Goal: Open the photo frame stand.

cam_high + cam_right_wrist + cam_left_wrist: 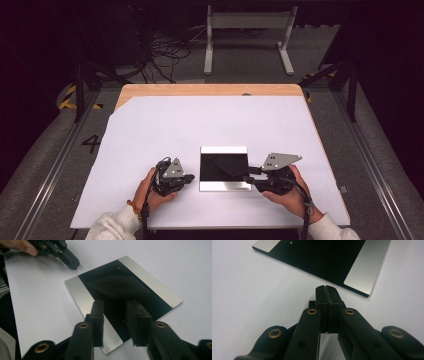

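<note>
The dark cloth [119, 286] lies on the black-and-silver tray [82, 298], right tool [115, 315] part-open and empty over it, left tool [327, 296] closed on nothing beside it, so placing looks done.

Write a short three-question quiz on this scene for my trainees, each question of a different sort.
1. True or false: the left hand-held gripper is shut.
2. What lies on the black panel of the plate? A) a dark cloth B) a red cup C) a spoon
3. Fill in: the right hand-held gripper has its jaws ____, with a gap between them above the plate's near edge.

Key: 1 true; 2 A, the dark cloth; 3 open.
</note>
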The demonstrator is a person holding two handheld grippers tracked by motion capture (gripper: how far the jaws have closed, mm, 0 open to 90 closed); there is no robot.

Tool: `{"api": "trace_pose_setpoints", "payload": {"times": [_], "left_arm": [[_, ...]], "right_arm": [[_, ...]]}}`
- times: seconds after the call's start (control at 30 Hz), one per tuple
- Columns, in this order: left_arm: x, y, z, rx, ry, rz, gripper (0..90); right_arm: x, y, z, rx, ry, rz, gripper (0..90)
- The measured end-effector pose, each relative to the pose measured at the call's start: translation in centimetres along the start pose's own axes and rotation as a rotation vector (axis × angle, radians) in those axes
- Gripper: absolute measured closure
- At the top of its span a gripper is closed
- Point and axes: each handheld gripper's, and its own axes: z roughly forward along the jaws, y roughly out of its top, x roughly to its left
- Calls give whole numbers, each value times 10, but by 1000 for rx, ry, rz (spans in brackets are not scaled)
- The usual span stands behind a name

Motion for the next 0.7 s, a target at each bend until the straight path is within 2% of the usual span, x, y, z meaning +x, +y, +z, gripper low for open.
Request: {"api": "trace_pose_setpoints", "payload": {"times": [0.17, 0.27, 0.47, 0.63, 0.7], "left_arm": [[0, 0, 0, 0, -1, 0, 895], [0, 0, 0, 2, 1, 0, 895], [0, 0, 0, 3, 2, 3, 895], [0, 0, 0, 5, 4, 4, 894], [0, 0, 0, 4, 4, 4, 894]], "right_arm": [[-4, 1, -5, -24, 15, 31, 575], [-8, 3, -9, -44, 4, 61, 535], [-12, 11, -15, -108, 16, 93, 519], [-12, 14, -13, -108, 11, 108, 514], [-14, 14, -11, -114, 18, 132, 510]]}}
